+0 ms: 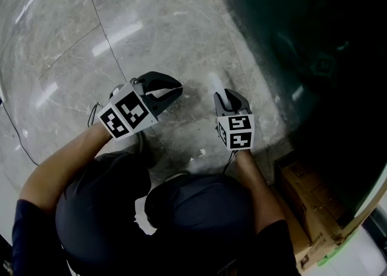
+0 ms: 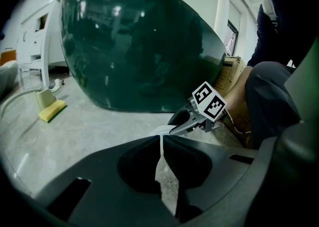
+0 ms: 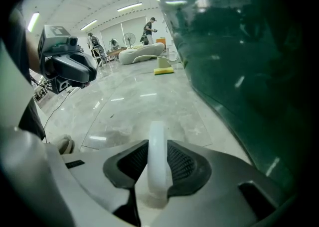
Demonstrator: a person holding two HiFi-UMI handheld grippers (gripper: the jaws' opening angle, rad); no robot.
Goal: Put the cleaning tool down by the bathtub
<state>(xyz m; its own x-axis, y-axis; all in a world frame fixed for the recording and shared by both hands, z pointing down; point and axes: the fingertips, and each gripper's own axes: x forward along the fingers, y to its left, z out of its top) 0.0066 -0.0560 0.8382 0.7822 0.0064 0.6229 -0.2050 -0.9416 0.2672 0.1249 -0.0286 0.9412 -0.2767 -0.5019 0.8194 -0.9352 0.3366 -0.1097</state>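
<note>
I crouch on a grey marble floor (image 1: 151, 26) beside the dark green bathtub (image 1: 314, 45), whose curved wall fills the right gripper view (image 3: 239, 47) and the left gripper view (image 2: 139, 52). My right gripper (image 1: 225, 94) is low by the tub's foot, and its jaws (image 3: 157, 144) are shut on the white handle of the cleaning tool (image 3: 157, 161). The handle's tip (image 1: 214, 81) pokes out ahead of the jaws. My left gripper (image 1: 175, 90) hovers a little to the left, shut with nothing between its jaws (image 2: 161, 139). The rest of the tool is hidden.
A yellow sponge (image 2: 51, 109) lies on the floor further along the tub. A cardboard box (image 1: 308, 208) stands against the tub behind my right arm. A thin cable (image 1: 15, 129) runs along the floor at the left. People and white furniture (image 3: 144, 52) are far off.
</note>
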